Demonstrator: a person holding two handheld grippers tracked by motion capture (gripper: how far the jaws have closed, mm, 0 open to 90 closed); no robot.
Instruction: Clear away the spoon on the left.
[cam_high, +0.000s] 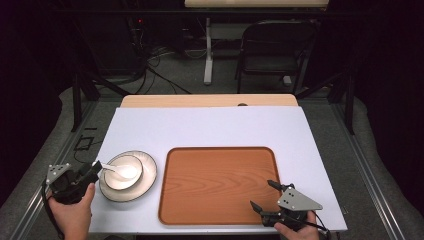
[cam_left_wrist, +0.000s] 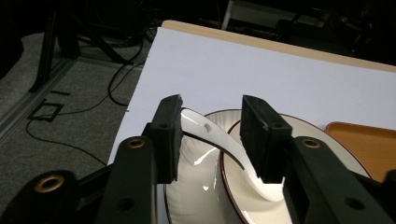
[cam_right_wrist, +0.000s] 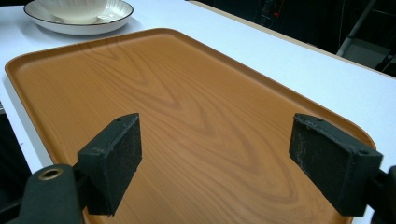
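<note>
- White ceramic spoon (cam_high: 121, 171) resting in small white bowl (cam_high: 131, 165) on dark-rimmed plate (cam_high: 148, 181), left side of white bench (cam_high: 210, 127).
- Left hand-held gripper (cam_high: 96, 166): narrowly parted around spoon handle, handle running between its jaws.
- Right hand-held gripper (cam_high: 264, 195): wide, holding nothing, over rectangular wooden tray (cam_high: 220, 182).

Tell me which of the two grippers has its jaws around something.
The left gripper: its black jaws straddle the white ceramic spoon's handle in the white bowl. The right gripper hovers open over the wooden tray.

The white worktop (cam_high: 210, 127) carries a wooden tray (cam_high: 218, 185) in the middle and a plate (cam_high: 146, 182) beside it.
</note>
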